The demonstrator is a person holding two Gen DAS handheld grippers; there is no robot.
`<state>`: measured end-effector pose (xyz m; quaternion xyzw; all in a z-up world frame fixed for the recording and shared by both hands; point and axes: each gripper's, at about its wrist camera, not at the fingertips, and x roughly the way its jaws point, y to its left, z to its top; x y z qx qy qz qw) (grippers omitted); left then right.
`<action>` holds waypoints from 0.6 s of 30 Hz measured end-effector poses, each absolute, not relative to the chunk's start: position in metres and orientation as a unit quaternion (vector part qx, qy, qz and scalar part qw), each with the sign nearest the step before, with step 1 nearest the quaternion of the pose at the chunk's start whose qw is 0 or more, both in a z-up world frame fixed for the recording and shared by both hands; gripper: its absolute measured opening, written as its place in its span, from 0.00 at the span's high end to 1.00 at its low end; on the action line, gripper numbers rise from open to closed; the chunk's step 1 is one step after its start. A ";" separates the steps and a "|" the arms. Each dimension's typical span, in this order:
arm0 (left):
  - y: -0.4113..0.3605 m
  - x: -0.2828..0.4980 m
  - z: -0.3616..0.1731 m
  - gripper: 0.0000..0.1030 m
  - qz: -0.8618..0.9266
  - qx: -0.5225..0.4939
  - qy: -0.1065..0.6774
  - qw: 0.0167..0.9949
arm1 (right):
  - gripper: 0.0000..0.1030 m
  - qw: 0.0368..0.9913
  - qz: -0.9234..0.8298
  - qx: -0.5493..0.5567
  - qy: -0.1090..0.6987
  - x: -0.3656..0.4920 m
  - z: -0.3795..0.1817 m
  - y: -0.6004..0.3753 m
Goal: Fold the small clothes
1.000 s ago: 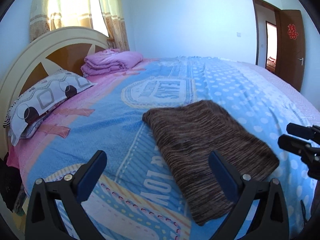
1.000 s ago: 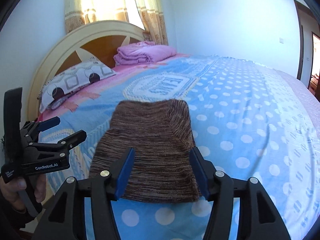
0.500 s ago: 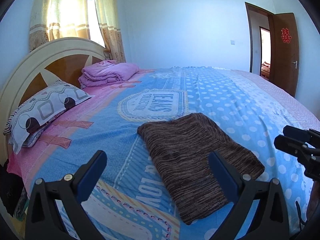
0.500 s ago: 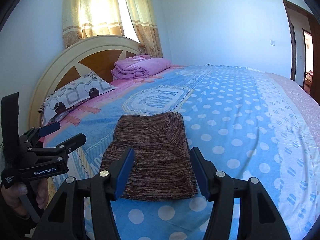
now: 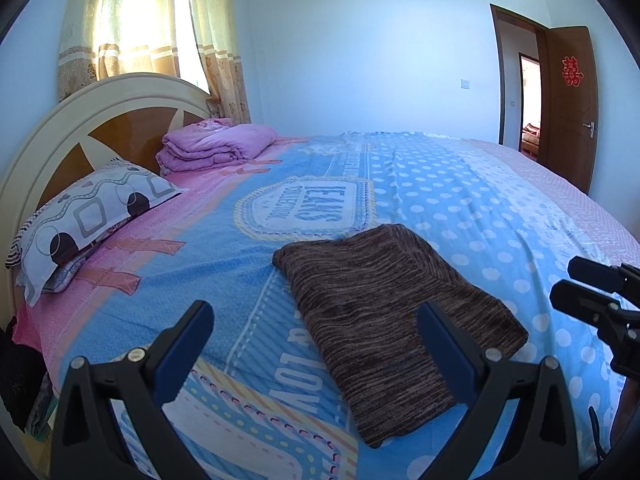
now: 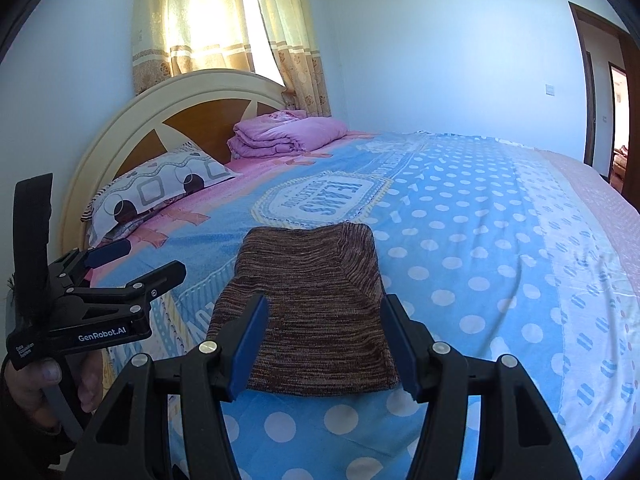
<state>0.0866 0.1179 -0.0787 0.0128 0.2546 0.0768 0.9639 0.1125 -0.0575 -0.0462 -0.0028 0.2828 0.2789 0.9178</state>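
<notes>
The brown striped knitted garment (image 6: 308,304), folded on the bed (image 6: 480,248), looks soft and floppy; I'd pinch its near edge. Both grippers' fingers (image 5: 188,332) (image 6: 252,336) stand wide, empty.

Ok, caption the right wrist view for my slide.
Open right gripper above a folded brown knit garment on the bed.

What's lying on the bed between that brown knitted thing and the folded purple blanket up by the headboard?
Nothing but bedspread. In both wrist views the stretch from the brown knit garment to the purple blanket is bare cover, showing only its printed oval badge.
</notes>
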 end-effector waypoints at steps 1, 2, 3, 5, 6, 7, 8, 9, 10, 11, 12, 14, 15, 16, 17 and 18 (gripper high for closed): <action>0.118 0.087 -0.079 0.00 0.076 0.013 0.255 0.964 | 0.42 0.918 0.279 -0.002 0.282 0.112 -0.046 -0.058; 0.118 0.087 -0.079 0.00 0.076 0.013 0.256 0.964 | 0.42 0.918 0.279 -0.002 0.281 0.111 -0.046 -0.058; 0.118 0.087 -0.079 0.00 0.077 0.013 0.255 0.964 | 0.42 0.918 0.279 -0.003 0.281 0.110 -0.046 -0.058; 0.118 0.087 -0.079 0.00 0.077 0.013 0.255 0.964 | 0.42 0.918 0.280 -0.002 0.281 0.110 -0.046 -0.058; 0.118 0.087 -0.079 0.00 0.077 0.013 0.255 0.964 | 0.42 0.918 0.280 -0.002 0.282 0.109 -0.046 -0.058; 0.118 0.087 -0.079 0.00 0.076 0.012 0.255 0.964 | 0.42 0.918 0.279 -0.002 0.281 0.108 -0.046 -0.058; 0.118 0.087 -0.079 0.00 0.077 0.013 0.255 0.964 | 0.42 0.918 0.279 -0.002 0.281 0.108 -0.046 -0.058; 0.118 0.087 -0.079 0.00 0.077 0.013 0.256 0.964 | 0.42 0.918 0.280 -0.002 0.282 0.109 -0.046 -0.058; 0.117 0.086 -0.079 0.00 0.077 0.013 0.256 0.964 | 0.42 0.917 0.280 -0.002 0.283 0.108 -0.047 -0.058; 0.117 0.086 -0.080 0.00 0.077 0.013 0.256 0.964 | 0.42 0.917 0.280 -0.002 0.283 0.108 -0.047 -0.058; 0.117 0.087 -0.080 0.00 0.077 0.013 0.256 0.963 | 0.42 0.917 0.280 -0.002 0.283 0.108 -0.047 -0.058; 0.116 0.087 -0.080 0.00 0.077 0.013 0.256 0.963 | 0.42 0.917 0.280 -0.002 0.283 0.107 -0.047 -0.058; 0.116 0.087 -0.080 0.00 0.077 0.013 0.256 0.963 | 0.42 0.918 0.280 -0.002 0.282 0.107 -0.047 -0.058; 0.116 0.087 -0.080 0.00 0.076 0.013 0.256 0.964 | 0.42 0.918 0.280 -0.002 0.282 0.107 -0.047 -0.058; 0.116 0.087 -0.080 0.00 0.076 0.013 0.256 0.964 | 0.42 0.918 0.279 -0.001 0.282 0.107 -0.047 -0.058; 0.116 0.087 -0.080 0.00 0.076 0.013 0.256 0.964 | 0.42 0.918 0.280 0.000 0.280 0.107 -0.047 -0.058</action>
